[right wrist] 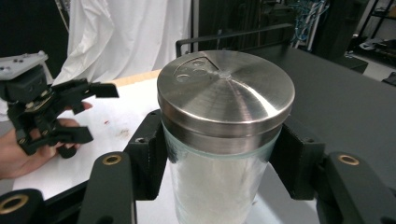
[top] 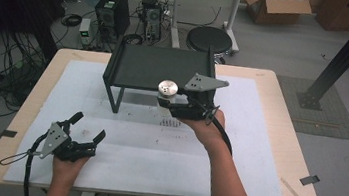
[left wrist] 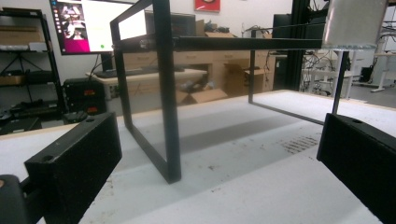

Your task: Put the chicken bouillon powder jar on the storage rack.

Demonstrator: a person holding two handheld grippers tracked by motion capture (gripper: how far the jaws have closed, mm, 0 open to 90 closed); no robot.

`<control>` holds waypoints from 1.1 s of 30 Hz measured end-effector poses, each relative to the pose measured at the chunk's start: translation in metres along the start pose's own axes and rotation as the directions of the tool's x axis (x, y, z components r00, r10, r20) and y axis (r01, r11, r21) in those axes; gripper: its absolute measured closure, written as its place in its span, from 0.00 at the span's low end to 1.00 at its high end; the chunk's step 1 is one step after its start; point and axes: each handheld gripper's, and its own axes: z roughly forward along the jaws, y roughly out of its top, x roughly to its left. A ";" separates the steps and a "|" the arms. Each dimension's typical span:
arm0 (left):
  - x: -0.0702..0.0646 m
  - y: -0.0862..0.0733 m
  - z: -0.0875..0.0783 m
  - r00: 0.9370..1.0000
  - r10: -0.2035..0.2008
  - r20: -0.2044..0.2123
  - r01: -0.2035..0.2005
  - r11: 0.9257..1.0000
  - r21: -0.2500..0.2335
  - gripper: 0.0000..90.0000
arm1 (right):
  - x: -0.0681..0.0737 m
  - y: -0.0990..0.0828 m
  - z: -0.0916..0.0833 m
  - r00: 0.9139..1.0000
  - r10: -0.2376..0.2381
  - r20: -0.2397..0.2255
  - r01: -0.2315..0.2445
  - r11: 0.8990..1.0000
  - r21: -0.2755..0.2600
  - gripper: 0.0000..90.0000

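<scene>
- The right gripper (top: 170,99) was clamped on a glass shaker (right wrist: 224,140), one jaw on each side of the glass, just under the steel lid (right wrist: 226,91).
- The shaker was upright and had white powder inside. The lid had a few small holes near one edge.
- In the high view the shaker (top: 167,90) was held up off the table (top: 278,136), right at the front edge of the black rack (top: 158,68), near that edge's right end. Can't tell if it was touching the rack.
- The rack stood toward the back middle of the table, on the white sheet (top: 246,152). Flat dark top, thin black legs.
- The left gripper (top: 89,129) sat near the front left corner of the table, low over the sheet, jaws spread wide with nothing between them.
- From the left gripper view its two black jaws framed the rack's near leg (left wrist: 167,116), well apart from it. The bottom of the shaker (left wrist: 352,25) showed at the top right, level with the rack top.
- The right gripper view also caught the left gripper (right wrist: 100,112) off to the side, a hand (right wrist: 18,151) wrapped round it, jaws apart.
- There was a patch of small dark marks on the sheet (top: 170,123) in front of the rack, under the right hand (top: 209,130).
</scene>
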 end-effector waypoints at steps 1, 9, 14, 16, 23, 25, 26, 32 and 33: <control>0.000 0.000 0.000 1.000 0.000 0.000 0.000 1.000 0.000 0.00 | -0.001 0.003 0.000 1.000 0.001 0.005 -0.001 1.000 -0.001 0.48; 0.000 0.000 0.000 1.000 0.002 0.000 -0.002 1.000 0.000 0.00 | -0.007 0.018 0.002 0.999 0.024 0.032 -0.024 1.000 0.004 0.48; 0.000 0.000 0.000 1.000 0.001 0.001 -0.001 1.000 0.000 0.00 | -0.009 0.026 0.004 0.999 0.022 0.038 -0.022 1.000 0.003 0.48; 0.000 0.000 0.000 1.000 0.001 0.002 -0.001 1.000 0.001 0.00 | -0.010 0.029 0.005 0.999 0.025 0.040 -0.025 1.000 0.002 0.48; 0.000 0.000 0.000 1.000 0.001 0.002 -0.001 1.000 0.000 0.00 | -0.014 0.032 0.008 0.998 0.030 0.058 -0.030 1.000 0.006 0.48; 0.000 0.000 0.000 1.000 0.001 0.002 -0.001 1.000 0.001 0.00 | -0.017 0.032 0.009 0.997 0.037 0.067 -0.038 0.999 0.009 0.48; 0.000 0.000 0.000 1.000 0.000 0.002 0.000 1.000 0.002 0.00 | -0.018 0.032 0.009 0.997 0.041 0.073 -0.041 0.999 0.009 0.48; 0.000 0.000 0.001 1.000 0.002 0.003 -0.002 1.000 0.005 0.01 | -0.027 0.035 0.011 0.993 0.063 0.105 -0.063 0.998 -0.003 0.48; 0.000 0.000 0.001 1.000 0.002 0.003 -0.002 1.000 0.005 0.01 | -0.028 0.036 0.011 0.992 0.068 0.109 -0.068 0.998 -0.004 0.48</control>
